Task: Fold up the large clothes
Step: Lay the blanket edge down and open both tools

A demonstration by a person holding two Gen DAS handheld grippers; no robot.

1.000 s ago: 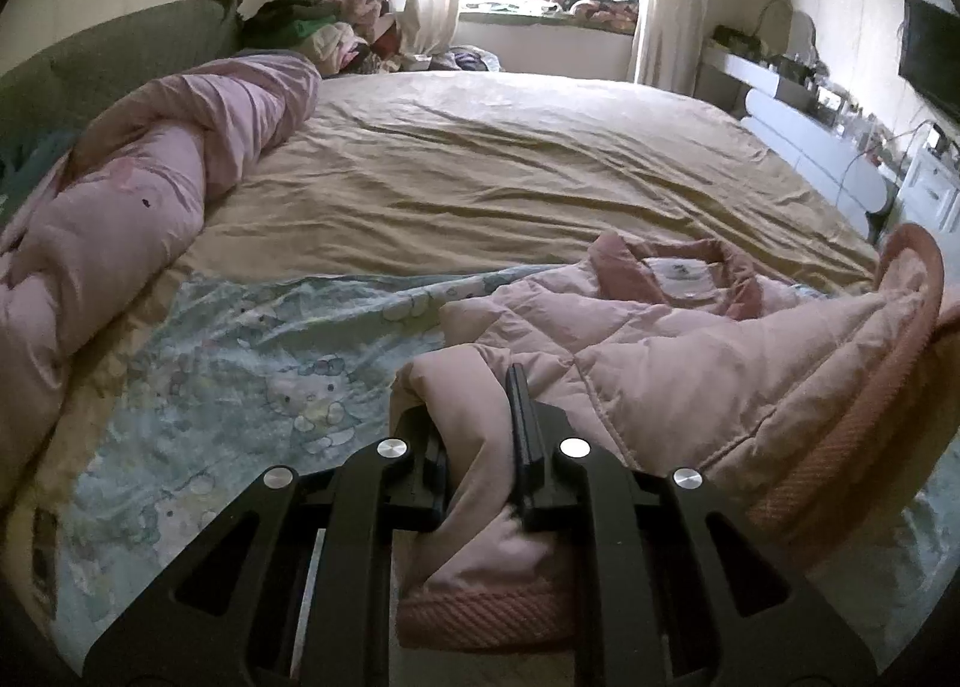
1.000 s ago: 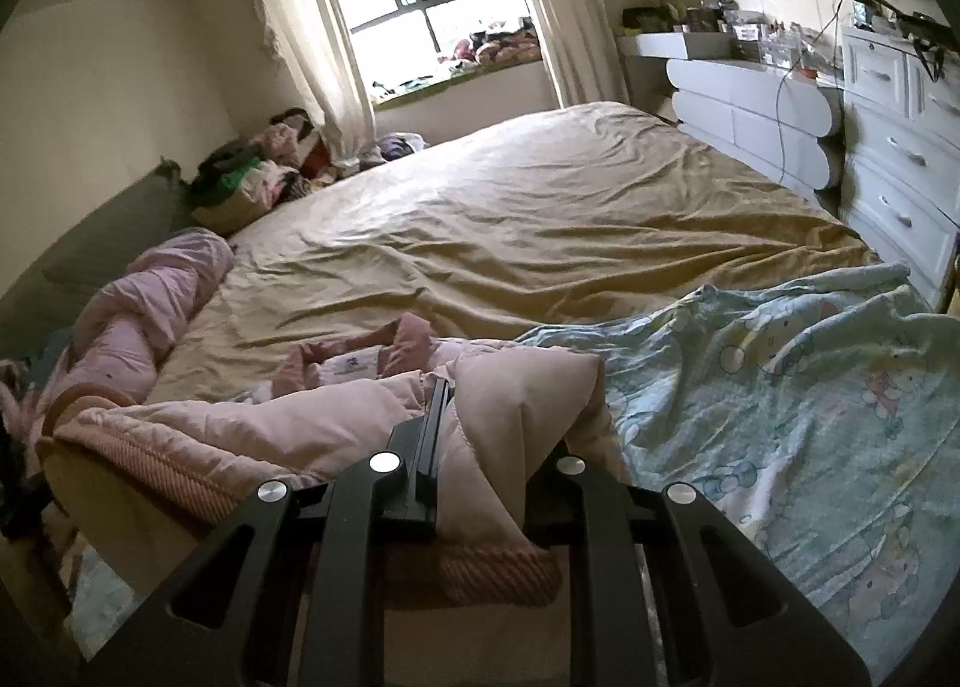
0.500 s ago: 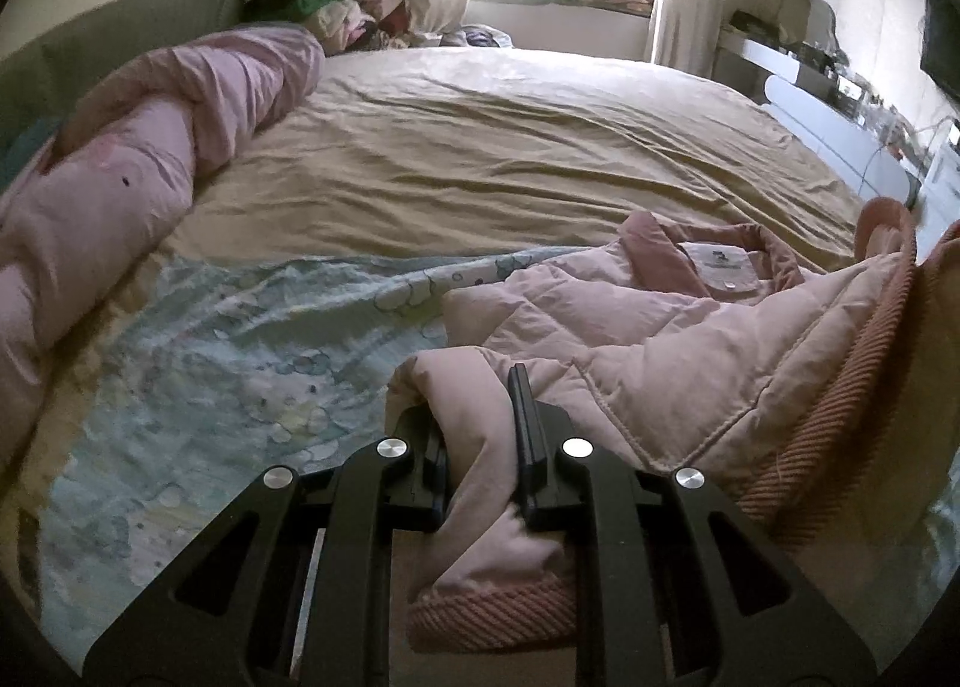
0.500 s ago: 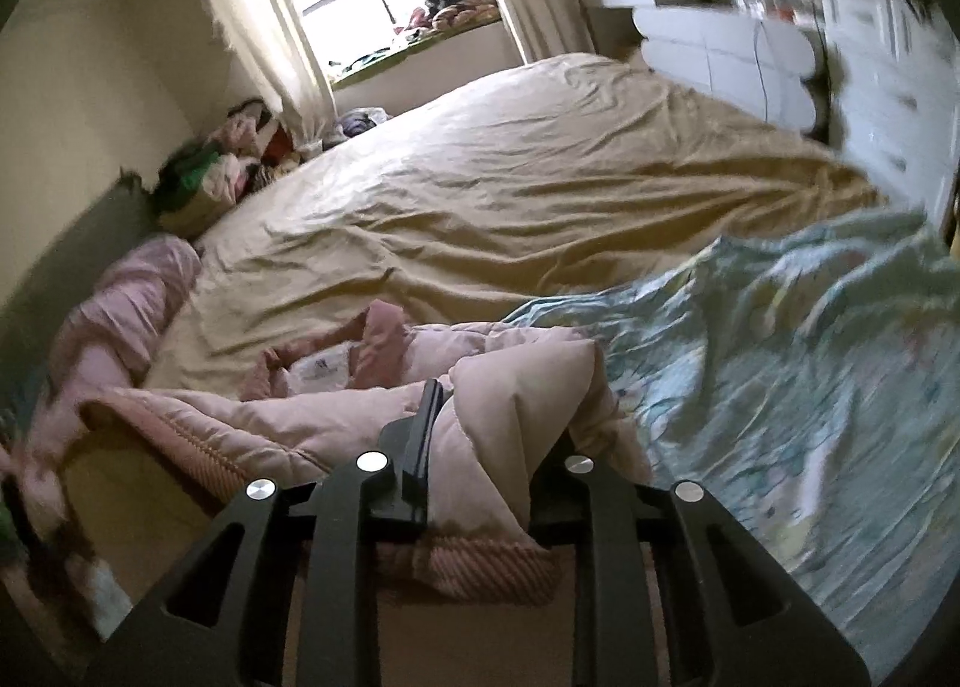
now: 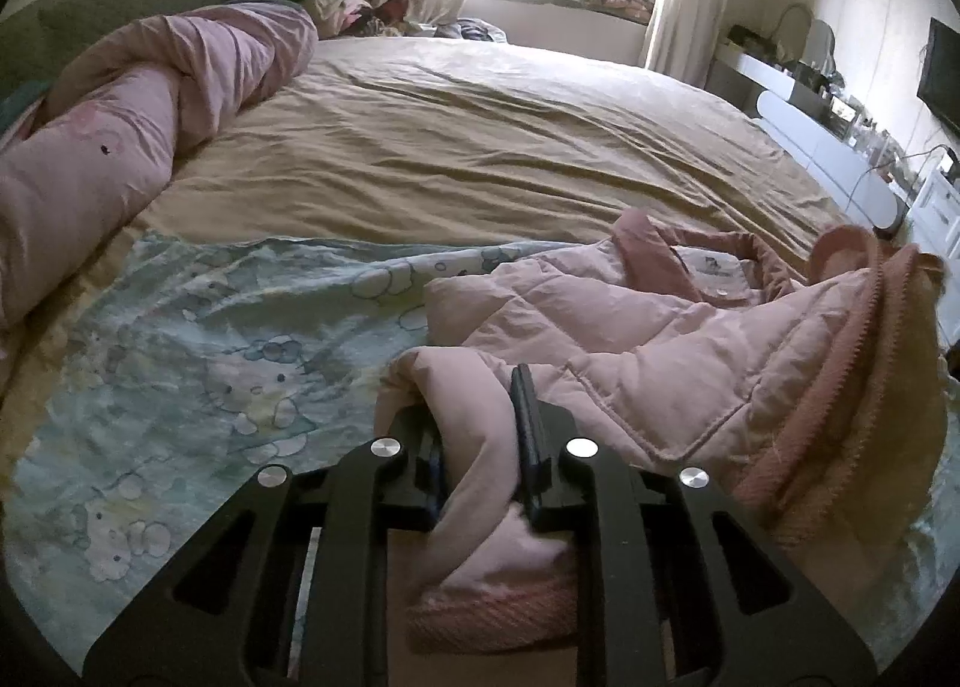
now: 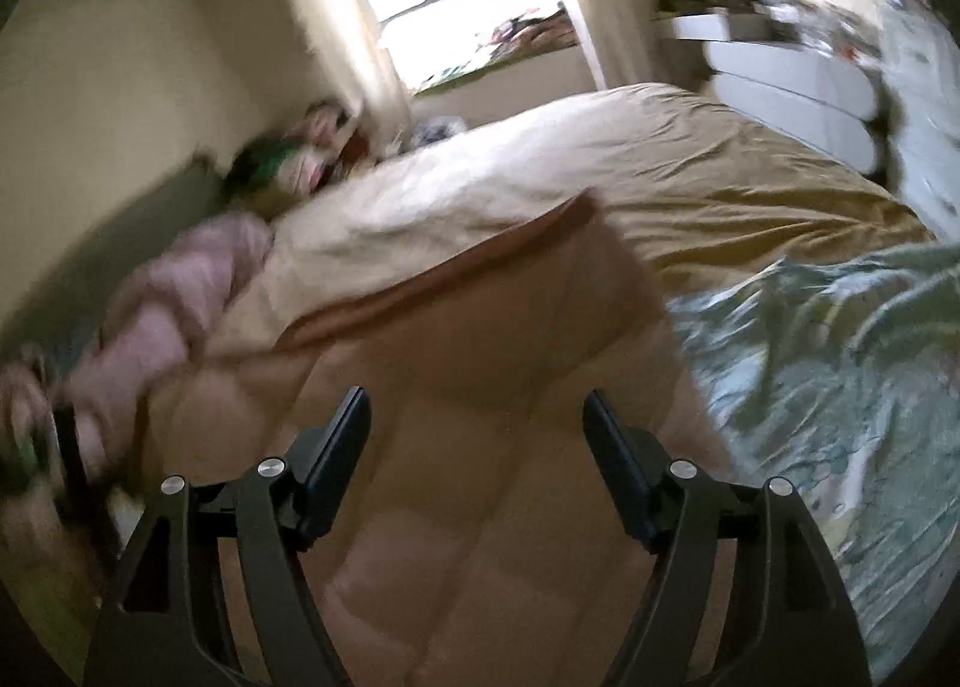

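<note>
Left wrist view: left gripper (image 5: pixel 480 417) pinched tight on fold of pink jacket (image 5: pixel 660 363); fabric bunched between fingers (image 5: pixel 528 417). Jacket lies crumpled on blue sheet (image 5: pixel 198 363) at near edge of bed (image 5: pixel 480 147), collar up. Pink duvet (image 5: pixel 120 123) rolled along far left side.

Right wrist view, blurred: right gripper (image 6: pixel 477 447) has just been opening, fingers (image 6: pixel 618 465) now spread wide, nothing clamped. Jacket (image 6: pixel 480 339) lies loose just beneath and ahead. Blue sheet (image 6: pixel 840 375) to right.

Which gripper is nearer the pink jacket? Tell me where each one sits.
Left. The left gripper is clamped on a fold of the pink jacket. The right gripper has just opened its jaws and hovers over the jacket, pressing nothing.
</note>
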